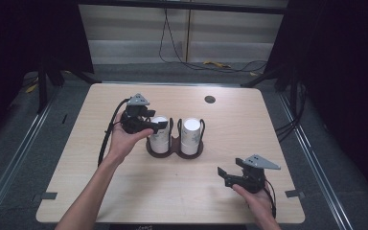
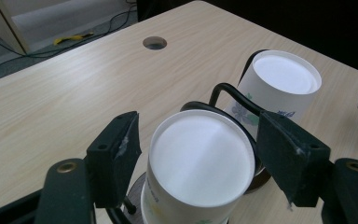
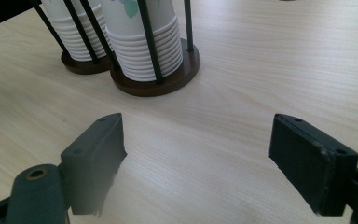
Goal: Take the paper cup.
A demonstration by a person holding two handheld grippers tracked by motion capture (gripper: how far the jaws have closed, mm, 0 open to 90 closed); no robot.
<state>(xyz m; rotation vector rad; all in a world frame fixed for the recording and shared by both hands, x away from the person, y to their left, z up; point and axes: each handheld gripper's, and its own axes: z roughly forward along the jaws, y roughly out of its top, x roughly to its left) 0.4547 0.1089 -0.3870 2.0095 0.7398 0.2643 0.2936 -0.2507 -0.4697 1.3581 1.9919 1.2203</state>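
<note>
A brown two-well cup holder (image 1: 175, 152) with black wire posts stands mid-table and carries two stacks of upside-down white paper cups. My left gripper (image 1: 159, 125) reaches in from the left at the top of the left stack (image 1: 159, 139). In the left gripper view its jaws (image 2: 199, 140) stand on either side of the top cup (image 2: 200, 172), pads against its sides. The right stack (image 2: 286, 77) stands just beyond, untouched. My right gripper (image 1: 224, 176) hovers low near the front right of the table, open, with only bare wood between its jaws (image 3: 196, 149). The holder's base (image 3: 186, 70) lies ahead of it.
The light wooden table (image 1: 172, 191) has a round cable hole (image 1: 210, 99) behind the holder. Black frame legs and cables stand on the grey floor past the far edge. Dark curtains flank both sides.
</note>
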